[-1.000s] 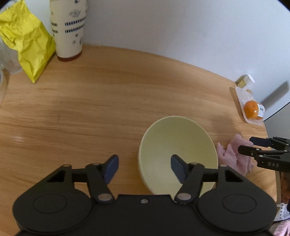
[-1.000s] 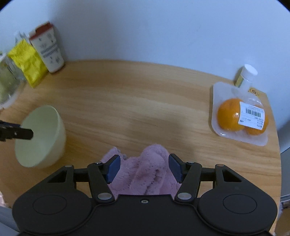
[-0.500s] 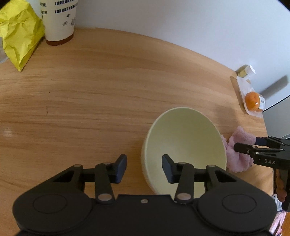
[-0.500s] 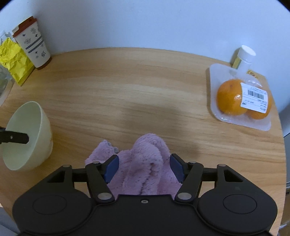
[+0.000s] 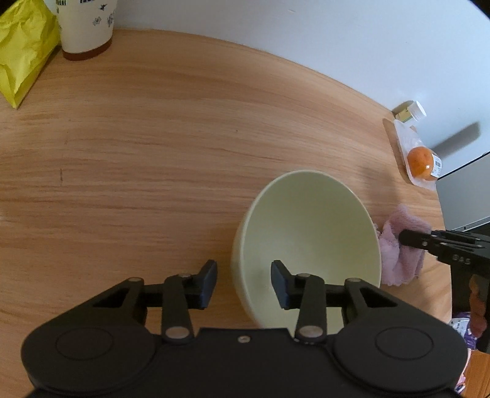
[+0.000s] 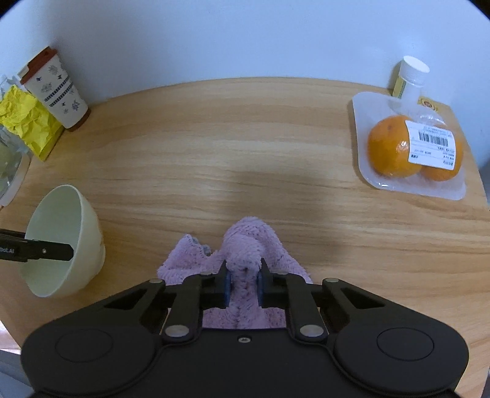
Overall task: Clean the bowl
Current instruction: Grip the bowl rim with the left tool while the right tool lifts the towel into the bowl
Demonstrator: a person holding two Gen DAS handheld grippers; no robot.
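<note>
Left wrist view: cup point(image 5: 87, 27) top cut off by frame edge; yellow bag point(image 5: 24, 49) clipped at left. Bowl point(image 5: 306, 245) near rim hidden behind gripper body. Cloth point(image 5: 401, 248) partly behind bowl. Right wrist view: cloth's near part hidden under gripper body; second orange point(image 6: 444, 171) mostly behind label; label text unreadable.

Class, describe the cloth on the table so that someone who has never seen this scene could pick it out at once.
Find the round wooden table against the white wall. Near its front edge, right of the pale green bowl, lies the cloth, pinched in the right gripper. It is the only soft thing there: fluffy, pale purple and crumpled.
</note>
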